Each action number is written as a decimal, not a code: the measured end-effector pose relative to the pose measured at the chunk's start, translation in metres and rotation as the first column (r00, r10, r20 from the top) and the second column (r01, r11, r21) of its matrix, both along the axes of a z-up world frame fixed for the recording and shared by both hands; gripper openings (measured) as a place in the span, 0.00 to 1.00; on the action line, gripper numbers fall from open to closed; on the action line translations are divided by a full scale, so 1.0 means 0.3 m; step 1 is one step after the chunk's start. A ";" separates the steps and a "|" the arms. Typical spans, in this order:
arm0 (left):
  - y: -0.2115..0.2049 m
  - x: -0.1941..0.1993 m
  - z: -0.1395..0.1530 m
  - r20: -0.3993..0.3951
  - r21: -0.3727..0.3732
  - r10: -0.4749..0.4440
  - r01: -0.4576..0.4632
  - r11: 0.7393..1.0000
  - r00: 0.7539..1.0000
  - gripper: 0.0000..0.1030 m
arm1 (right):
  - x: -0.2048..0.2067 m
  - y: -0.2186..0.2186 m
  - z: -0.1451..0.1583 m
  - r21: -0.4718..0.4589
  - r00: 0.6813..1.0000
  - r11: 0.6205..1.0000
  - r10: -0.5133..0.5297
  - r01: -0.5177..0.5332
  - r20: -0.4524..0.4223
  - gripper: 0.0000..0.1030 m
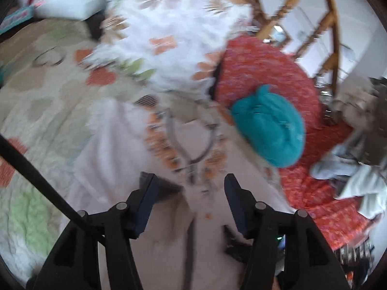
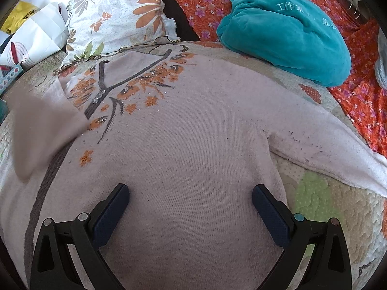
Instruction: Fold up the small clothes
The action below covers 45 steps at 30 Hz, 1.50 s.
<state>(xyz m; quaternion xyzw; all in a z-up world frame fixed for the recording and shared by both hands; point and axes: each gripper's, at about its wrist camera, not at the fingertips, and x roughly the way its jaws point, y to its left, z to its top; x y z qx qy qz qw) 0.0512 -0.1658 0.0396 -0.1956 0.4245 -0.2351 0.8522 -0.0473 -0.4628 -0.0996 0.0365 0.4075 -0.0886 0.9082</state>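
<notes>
A pale pink knit sweater with orange flowers and a grey V-neck lies flat on the quilt. Its left sleeve is folded over the body; its right sleeve stretches out to the right. My right gripper is open, empty, just above the sweater's lower body. In the blurred left wrist view the sweater lies below my left gripper, which is open and empty near the neckline.
A teal velvet bundle rests on an orange floral cloth at the right. A white floral pillow sits behind the neckline. Paper bags lie far left. A wooden chair stands beyond the bed.
</notes>
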 end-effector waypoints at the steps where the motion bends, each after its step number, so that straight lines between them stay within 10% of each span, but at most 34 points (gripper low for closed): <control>1: 0.016 -0.012 -0.029 -0.013 0.017 0.022 -0.022 1.000 1.000 0.54 | 0.000 0.000 -0.001 0.000 1.000 1.000 0.000 0.000 0.000 1.00; 7: 0.123 -0.075 -0.225 -0.053 0.150 0.146 -0.136 0.979 0.988 0.58 | 0.006 -0.005 0.022 0.011 0.998 1.000 -0.009 0.010 -0.062 0.97; 9: 0.133 -0.094 -0.280 -0.051 0.173 0.146 -0.135 0.976 0.988 0.58 | 0.002 0.012 0.080 0.058 0.998 0.998 0.014 -0.010 -0.066 0.82; 14: 0.151 -0.126 -0.375 -0.027 0.219 0.165 -0.155 0.963 0.986 0.58 | 0.040 0.236 0.258 0.126 0.971 0.963 0.237 -0.240 0.035 0.82; 18: 0.166 -0.142 -0.365 -0.007 0.195 0.152 -0.148 0.970 0.988 0.59 | 0.135 0.498 0.297 -0.046 0.925 0.925 0.379 -0.378 0.013 0.86; 21: 0.174 -0.154 -0.361 0.006 0.189 0.157 -0.155 0.970 0.988 0.60 | 0.256 0.683 0.186 -0.263 0.896 0.858 0.405 -0.441 -0.181 0.84; 22: 0.177 -0.157 -0.358 0.009 0.183 0.158 -0.157 0.971 0.987 0.60 | 0.282 0.710 0.154 -0.306 0.890 0.838 0.397 -0.451 -0.225 0.75; 24: 0.192 -0.166 -0.347 0.021 0.159 0.166 -0.167 0.973 0.986 0.60 | 0.337 0.735 0.109 -0.386 0.882 0.798 0.369 -0.463 -0.295 0.08; 25: 0.197 -0.169 -0.341 0.029 0.151 0.171 -0.174 0.973 0.985 0.60 | 0.348 0.715 0.130 -0.377 0.889 0.811 0.358 -0.448 -0.285 0.08; 31: 0.222 -0.159 -0.346 0.019 0.124 0.211 -0.212 0.969 0.977 0.61 | 0.316 0.436 0.586 -0.034 0.949 0.967 0.254 -0.252 0.187 0.09; 34: 0.225 -0.157 -0.355 0.005 0.121 0.220 -0.219 0.968 0.976 0.61 | 0.275 0.259 0.605 0.087 0.957 0.988 0.097 -0.125 0.273 0.11; 39: 0.221 -0.149 -0.334 -0.008 0.099 0.220 -0.218 0.971 0.975 0.61 | 0.293 -0.041 0.274 0.325 0.995 0.941 -0.103 0.093 0.016 0.13; 45: 0.141 -0.034 -0.251 0.067 0.173 0.201 -0.210 0.962 0.977 0.70 | 0.139 -0.259 0.071 0.448 0.953 0.842 -0.279 0.302 -0.119 0.28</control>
